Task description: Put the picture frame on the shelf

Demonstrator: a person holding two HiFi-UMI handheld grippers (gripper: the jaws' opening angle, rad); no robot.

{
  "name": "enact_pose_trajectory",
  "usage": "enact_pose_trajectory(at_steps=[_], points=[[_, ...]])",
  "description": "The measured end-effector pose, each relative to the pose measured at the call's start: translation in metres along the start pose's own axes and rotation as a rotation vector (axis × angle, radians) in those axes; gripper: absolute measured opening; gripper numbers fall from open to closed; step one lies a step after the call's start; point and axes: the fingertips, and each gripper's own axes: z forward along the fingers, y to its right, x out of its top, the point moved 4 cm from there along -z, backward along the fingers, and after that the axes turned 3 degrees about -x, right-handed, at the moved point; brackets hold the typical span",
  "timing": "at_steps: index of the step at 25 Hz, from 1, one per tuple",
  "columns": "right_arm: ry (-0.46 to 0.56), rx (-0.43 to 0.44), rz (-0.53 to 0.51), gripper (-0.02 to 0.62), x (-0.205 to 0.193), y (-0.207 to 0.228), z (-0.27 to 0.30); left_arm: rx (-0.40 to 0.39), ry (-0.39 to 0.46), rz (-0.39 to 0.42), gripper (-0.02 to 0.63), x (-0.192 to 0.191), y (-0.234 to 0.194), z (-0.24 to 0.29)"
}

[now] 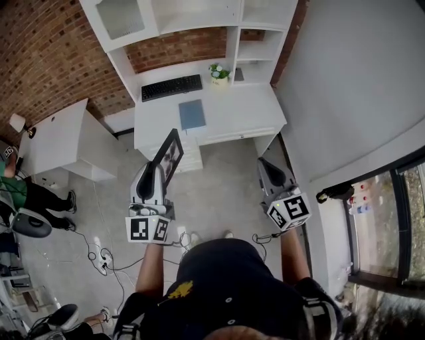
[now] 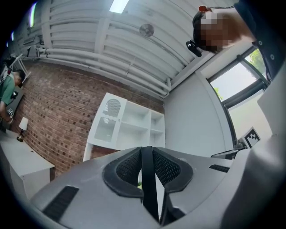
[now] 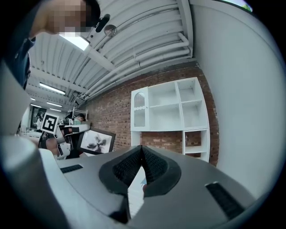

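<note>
Brick wall (image 1: 46, 60): runs behind the furniture. Only the two gripper views show its full height up to a ribbed white ceiling (image 3: 134, 40).

White shelf unit (image 1: 199, 16): stands against that wall, over a white desk (image 1: 252, 113). The head view looks down on its top only, while the right gripper view shows its open compartments from the front. None of the compartments in sight holds a frame.

Picture frame (image 1: 170, 156): off the shelf and well short of the desk, held up over the floor, tilted. The left gripper view shows only its black edge as a strip between the pads. The right gripper view shows its face, a dark blot print on white.

Left gripper (image 1: 158, 171): clenched on the frame's lower edge, both mesh pads pressing the black strip.

Right gripper (image 1: 267, 163): nothing held. Its own view shows the jaw tips meeting, and the head view shows only its back.

Desk items, head view only: black keyboard (image 1: 171, 87), blue notebook (image 1: 192, 114), small potted plant (image 1: 218, 73).

Seated person in green (image 1: 23, 192): far left, beside a white side table (image 1: 60, 139)
</note>
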Motion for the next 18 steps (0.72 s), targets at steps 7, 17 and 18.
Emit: enact_pose_trajectory(at_steps=[7, 17, 18], points=[[-0.004, 0.066, -0.051, 0.006, 0.002, -0.004, 0.007, -0.008, 0.024, 0.023, 0.078, 0.003, 0.015, 0.014], [-0.003, 0.114, -0.083, 0.006, -0.001, 0.04, 0.007, 0.004, 0.019, 0.025, 0.078, -0.016, 0.053, 0.033], [-0.002, 0.118, -0.087, 0.006, -0.002, 0.044, 0.007, 0.005, 0.026, 0.029, 0.078, -0.016, 0.057, 0.035]])
